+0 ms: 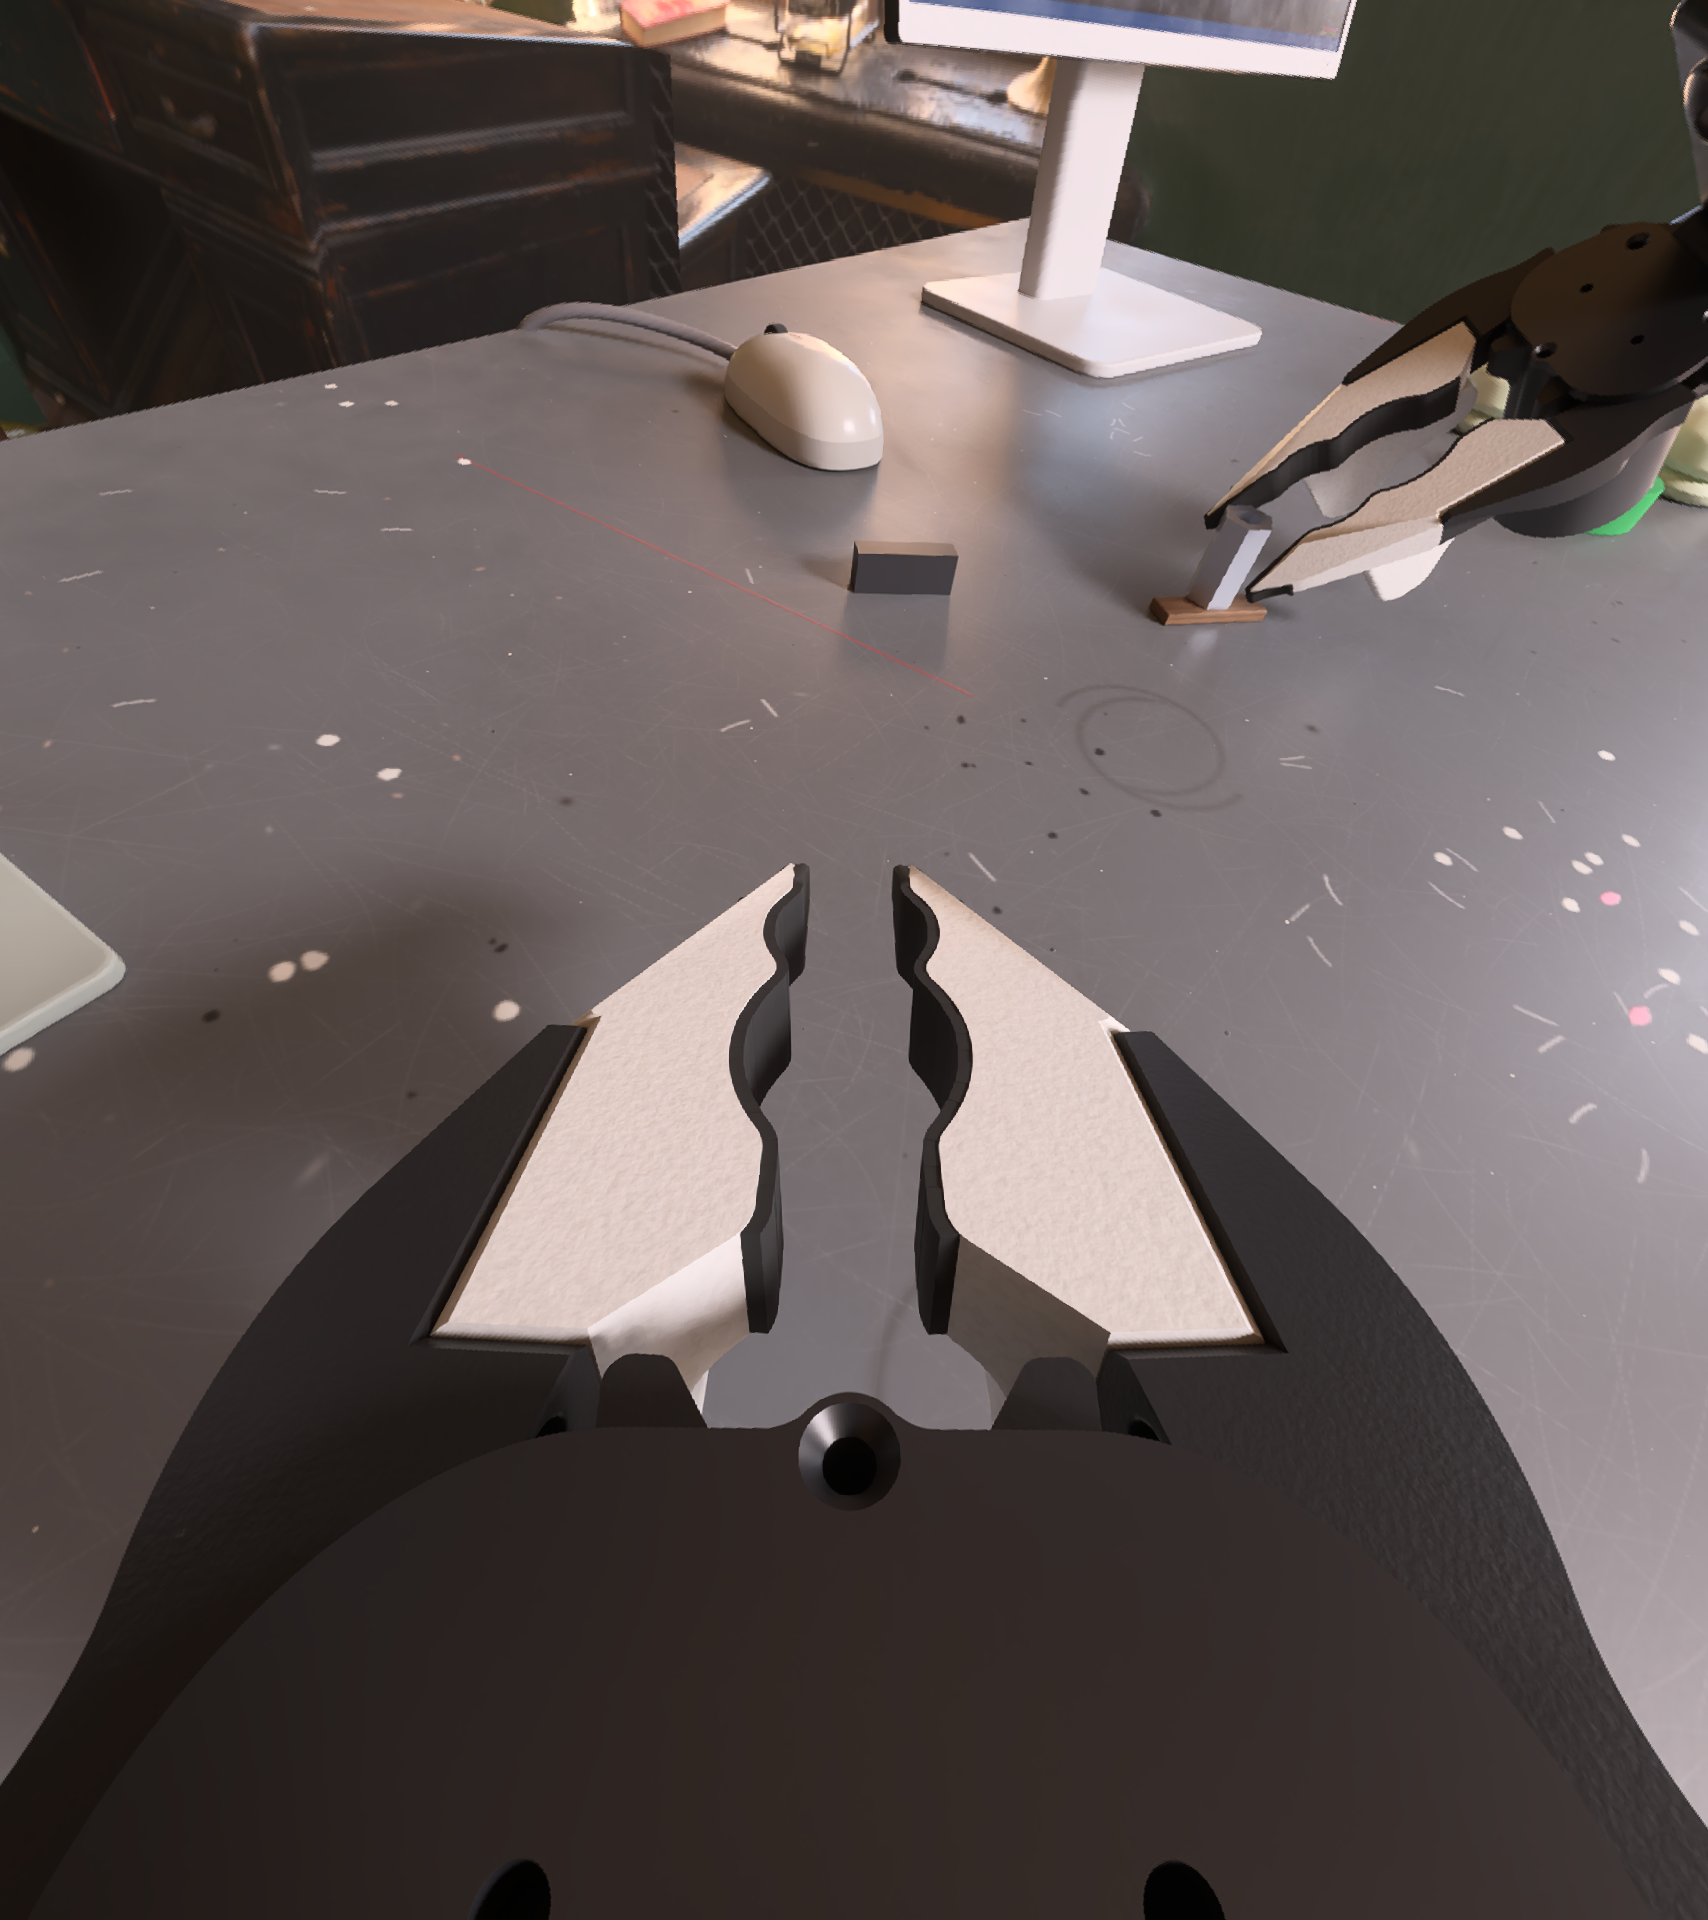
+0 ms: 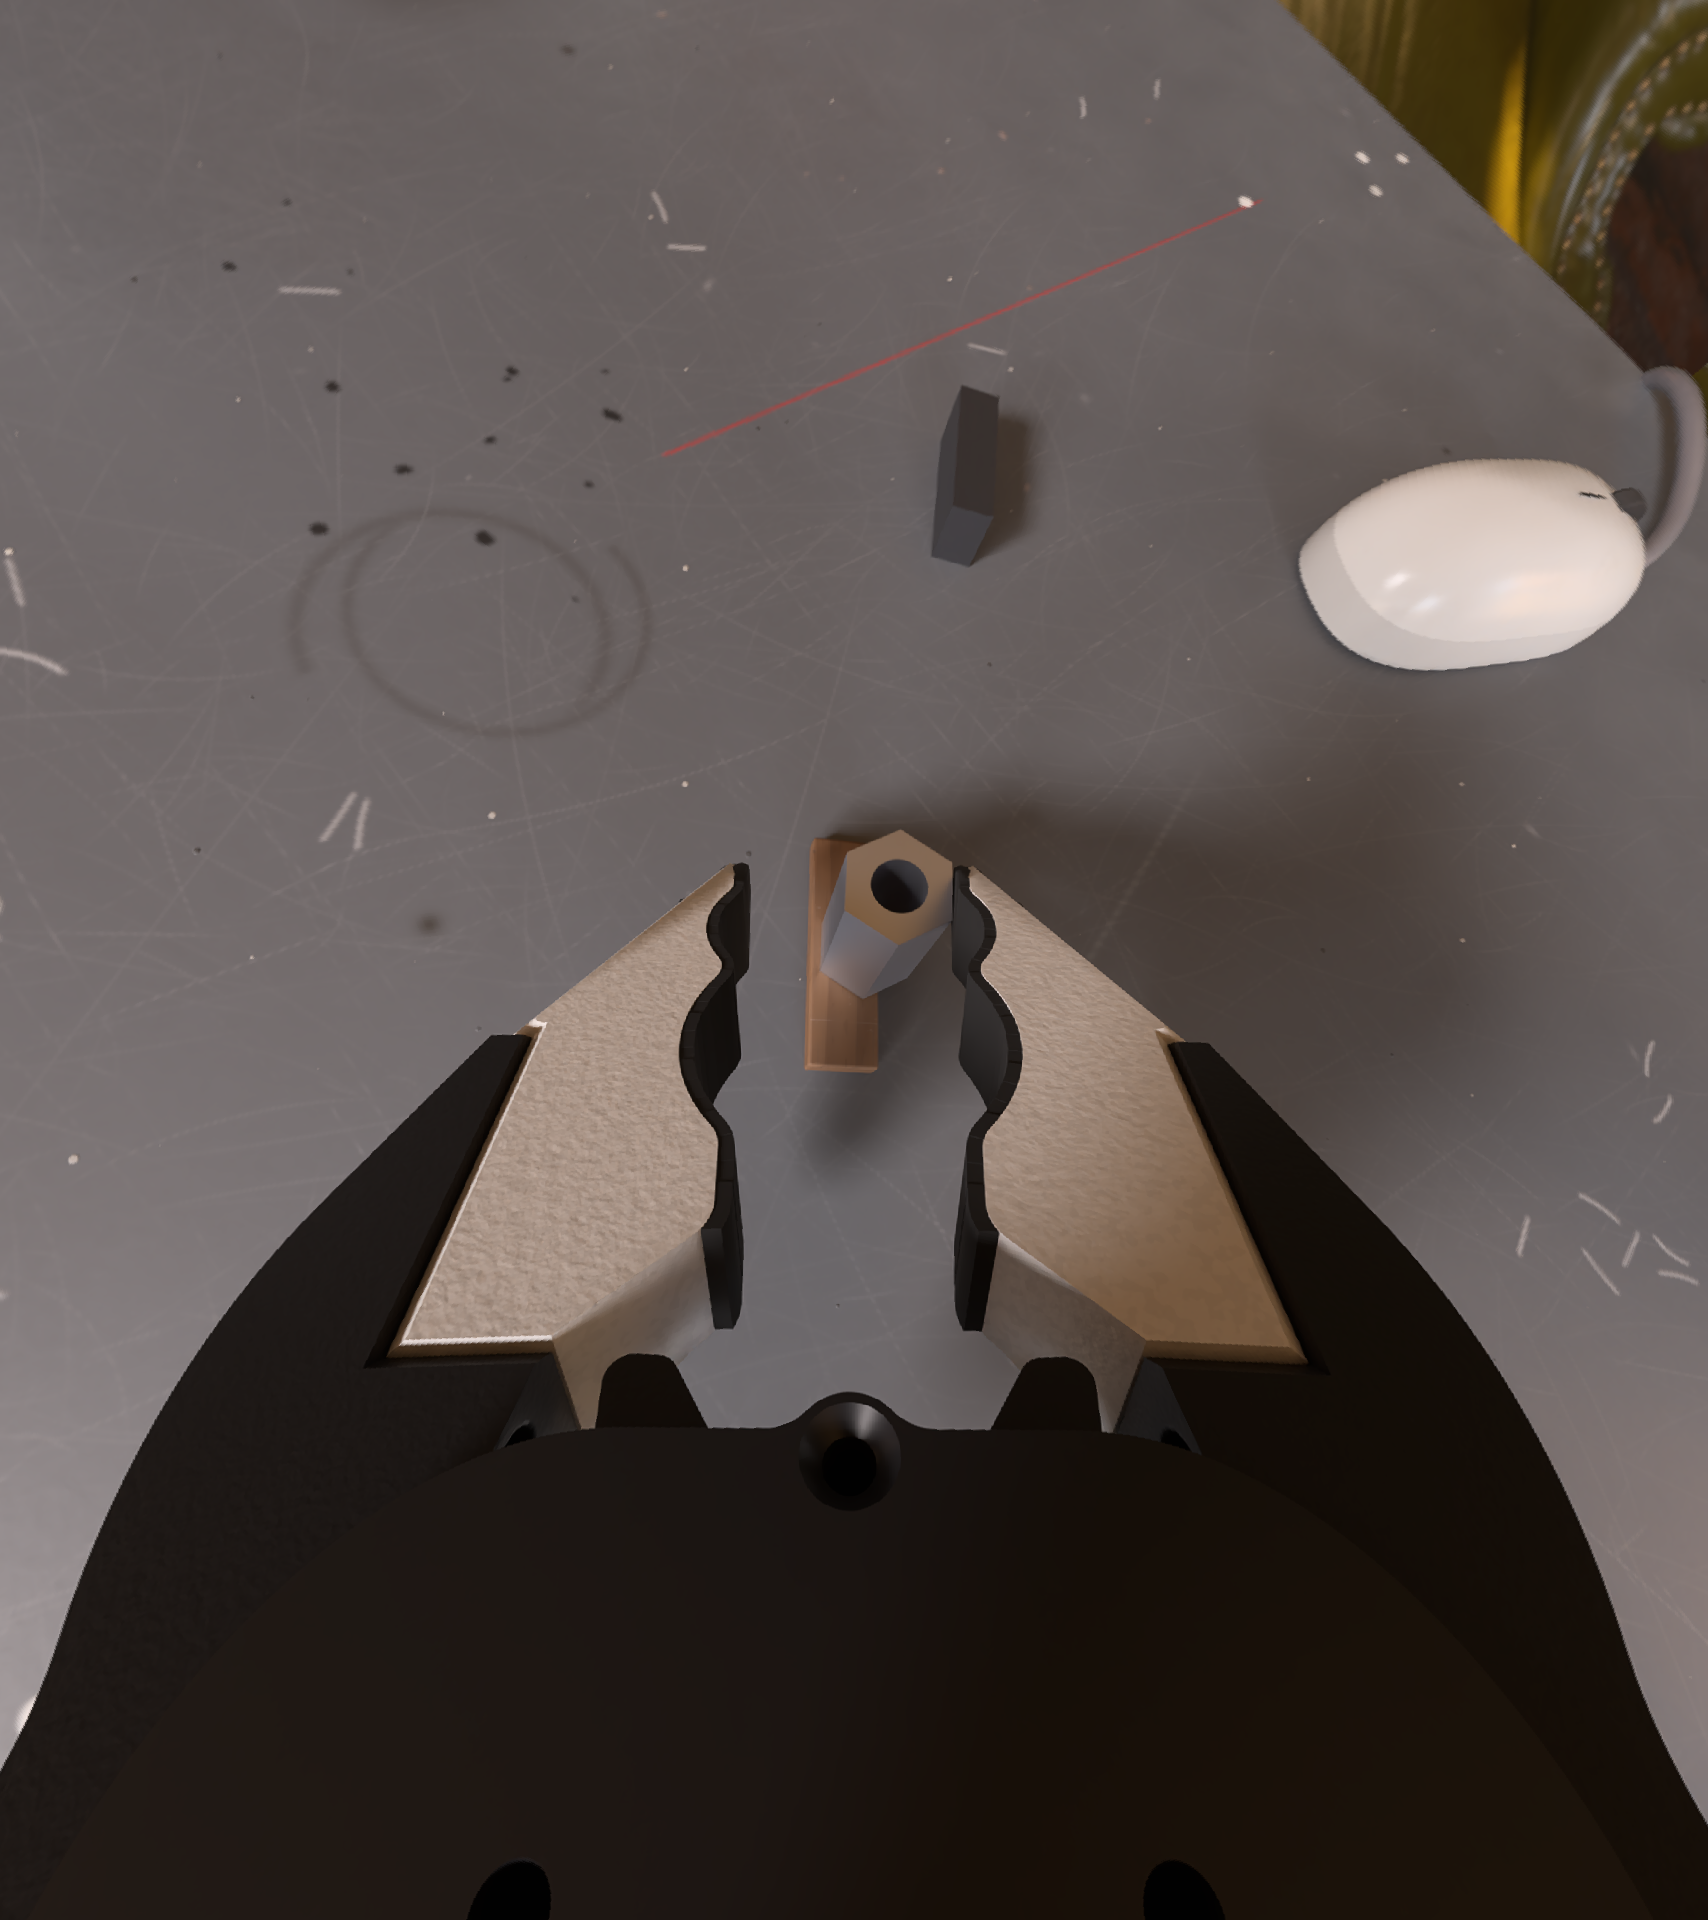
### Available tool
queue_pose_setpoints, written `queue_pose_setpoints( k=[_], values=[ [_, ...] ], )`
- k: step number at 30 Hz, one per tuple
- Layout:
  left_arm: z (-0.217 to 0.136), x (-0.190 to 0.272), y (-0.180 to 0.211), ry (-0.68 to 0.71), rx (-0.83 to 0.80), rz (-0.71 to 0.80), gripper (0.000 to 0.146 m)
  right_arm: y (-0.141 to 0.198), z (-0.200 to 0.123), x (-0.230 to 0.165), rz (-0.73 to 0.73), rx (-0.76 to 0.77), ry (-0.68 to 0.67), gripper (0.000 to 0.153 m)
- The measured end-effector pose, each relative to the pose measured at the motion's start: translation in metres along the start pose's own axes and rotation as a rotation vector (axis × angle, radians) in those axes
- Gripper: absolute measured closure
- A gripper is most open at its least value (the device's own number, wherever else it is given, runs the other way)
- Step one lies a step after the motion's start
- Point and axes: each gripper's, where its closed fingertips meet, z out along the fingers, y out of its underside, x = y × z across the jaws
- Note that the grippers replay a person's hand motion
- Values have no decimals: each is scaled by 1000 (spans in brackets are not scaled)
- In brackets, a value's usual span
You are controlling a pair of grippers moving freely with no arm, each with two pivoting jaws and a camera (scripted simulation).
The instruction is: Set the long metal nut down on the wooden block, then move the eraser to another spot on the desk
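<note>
- Left claw (image 1: 850, 883) hovers low, pointing forward; jaws slightly parted, gripping nothing
- Right claw (image 2: 850, 883) tilts steeply downward; jaws spread wider, nothing clamped

no readable text, labels or numbers anywhere.
</note>
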Motion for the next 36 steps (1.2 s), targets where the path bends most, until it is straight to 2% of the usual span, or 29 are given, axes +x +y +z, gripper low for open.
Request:
queue_pose_setpoints(
  k=[6, 9, 12, 17, 20, 24, 36],
  values=[
    [0, 0, 0, 0, -3, 0, 130, -10, -2, 7, 52, 65, 23, 110],
    [2, 0, 1, 0, -12, -3, 130, -27, 3, 14, 81, 124, 41, 112],
    [3, 0, 3, 2, -30, 1, 130, -56, 27, 24, 146, 107, 45, 112],
    [1, 3, 1, 1, -12, 29, 130, -79, 86, 36, 94, -53, 52, 107],
    [0, 6, 0, 22, 1, 31, 130, -73, 108, 39, 80, -144, 38, 113],
    [-2, 8, -2, 43, 19, 27, 129, -65, 121, 42, 102, -181, 33, 122],
    [-5, 14, -3, 93, 30, 16, 128, -60, 127, 35, 130, -192, -1, 141]
  ],
)
